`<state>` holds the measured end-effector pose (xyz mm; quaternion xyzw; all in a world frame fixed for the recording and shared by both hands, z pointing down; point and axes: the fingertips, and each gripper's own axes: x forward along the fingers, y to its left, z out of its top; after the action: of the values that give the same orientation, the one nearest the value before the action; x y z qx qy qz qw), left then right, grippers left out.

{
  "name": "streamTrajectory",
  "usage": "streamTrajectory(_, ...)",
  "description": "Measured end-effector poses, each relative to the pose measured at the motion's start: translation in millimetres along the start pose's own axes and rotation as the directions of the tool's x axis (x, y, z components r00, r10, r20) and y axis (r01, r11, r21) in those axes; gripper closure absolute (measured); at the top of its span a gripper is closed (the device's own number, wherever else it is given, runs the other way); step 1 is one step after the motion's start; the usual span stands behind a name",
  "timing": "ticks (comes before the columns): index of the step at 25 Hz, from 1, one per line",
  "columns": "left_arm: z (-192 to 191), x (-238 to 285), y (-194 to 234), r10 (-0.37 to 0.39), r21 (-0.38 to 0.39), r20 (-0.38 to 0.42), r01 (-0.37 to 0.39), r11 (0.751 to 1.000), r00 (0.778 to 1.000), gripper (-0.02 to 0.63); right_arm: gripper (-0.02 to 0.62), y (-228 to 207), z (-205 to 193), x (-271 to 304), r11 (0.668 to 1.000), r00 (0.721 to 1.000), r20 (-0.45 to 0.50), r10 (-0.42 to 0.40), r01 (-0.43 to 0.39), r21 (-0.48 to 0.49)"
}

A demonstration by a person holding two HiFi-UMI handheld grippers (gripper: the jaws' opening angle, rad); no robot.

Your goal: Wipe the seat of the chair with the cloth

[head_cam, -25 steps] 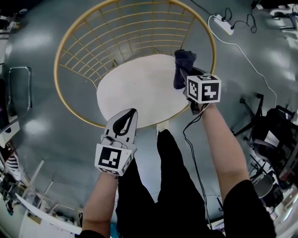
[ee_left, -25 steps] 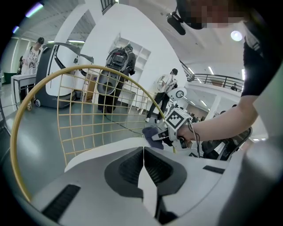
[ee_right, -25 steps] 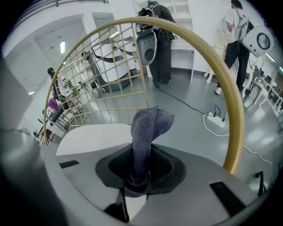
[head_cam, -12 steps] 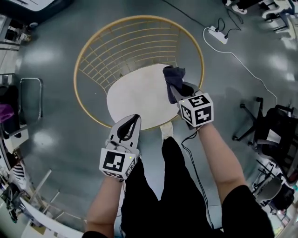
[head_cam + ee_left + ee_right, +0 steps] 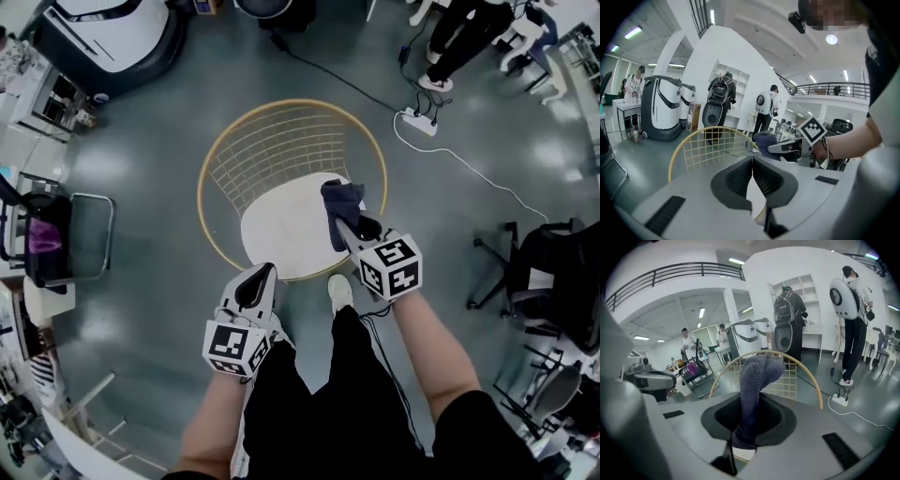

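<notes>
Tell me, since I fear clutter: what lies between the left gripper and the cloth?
Only bare white seat: the head view shows nothing on it between the left gripper and the cloth.

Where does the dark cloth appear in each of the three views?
Head view: cloth right of centre, over the seat's right edge.
Left gripper view: cloth right of centre, beyond the shut jaws.
Right gripper view: cloth at centre, clamped in the right gripper.
Shared landmark: the gold wire chair back.
</notes>
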<state>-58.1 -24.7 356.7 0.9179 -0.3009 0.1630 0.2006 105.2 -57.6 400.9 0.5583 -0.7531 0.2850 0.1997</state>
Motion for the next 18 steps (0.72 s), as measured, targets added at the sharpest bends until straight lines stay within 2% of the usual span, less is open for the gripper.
streamTrajectory(4,33,-36,-1,0.005,0.016,0.041,-0.006,1.000,0.999,0.586,0.515,27,37,-43,1.000,0.997,0.074,-0.007,0.007,-0.002)
streamTrajectory(9,66,-80,-13,-0.007,0.050,0.091,0.003,0.999,0.996,0.587,0.515,63,63,-96,1.000,0.988,0.151,-0.016,0.017,-0.001)
streamTrajectory(18,95,-136,-33,-0.088,0.108,0.149,0.072,0.992,0.985,0.586,0.515,137,73,-157,0.998,0.979,0.205,-0.015,0.028,-0.062)
